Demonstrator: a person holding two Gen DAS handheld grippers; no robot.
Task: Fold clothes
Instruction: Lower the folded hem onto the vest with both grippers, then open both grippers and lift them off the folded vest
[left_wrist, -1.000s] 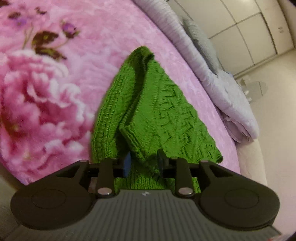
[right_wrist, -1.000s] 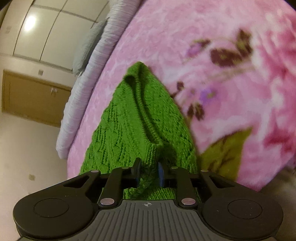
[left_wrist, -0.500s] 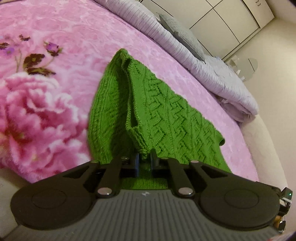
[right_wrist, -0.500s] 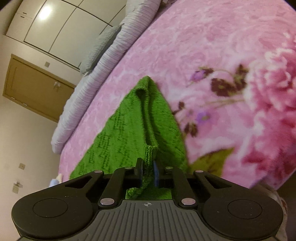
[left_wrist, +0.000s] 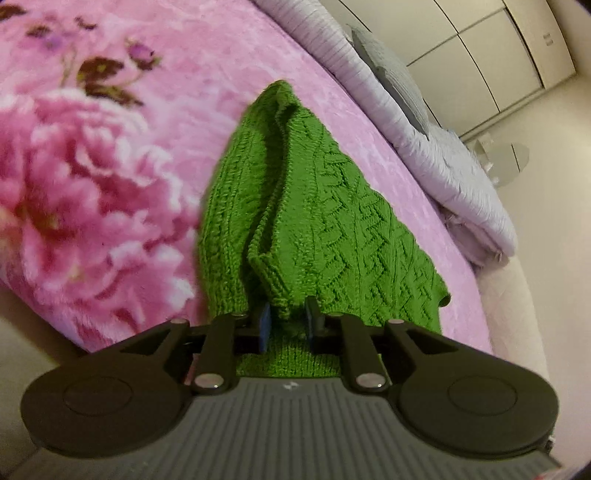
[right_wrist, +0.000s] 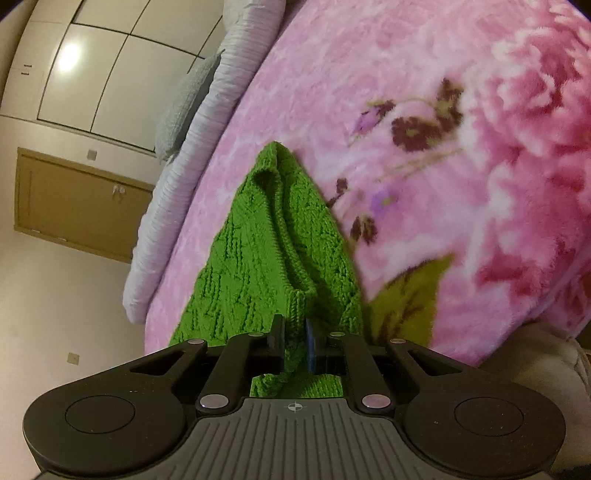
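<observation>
A green knitted sweater (left_wrist: 317, 206) lies stretched over the pink flowered blanket (left_wrist: 110, 166), folded along its length with a ribbed edge on top. My left gripper (left_wrist: 287, 317) is shut on its near ribbed edge. In the right wrist view the same sweater (right_wrist: 266, 251) runs away from me, and my right gripper (right_wrist: 294, 341) is shut on another part of its near edge. Both grippers hold the near end slightly lifted; the far end rests on the blanket (right_wrist: 406, 110).
A folded lilac quilt (left_wrist: 436, 147) with a grey pillow (left_wrist: 391, 85) lies along the bed's far side; it also shows in the right wrist view (right_wrist: 192, 155). White wardrobe doors (left_wrist: 498, 55) and a brown door (right_wrist: 74, 203) stand beyond. The bed's padded edge (left_wrist: 513, 314) is near.
Both grippers stay shut on the sweater. The views have swung back and closer to the bed, and the sweater's near end hangs more upright than half a second ago.
</observation>
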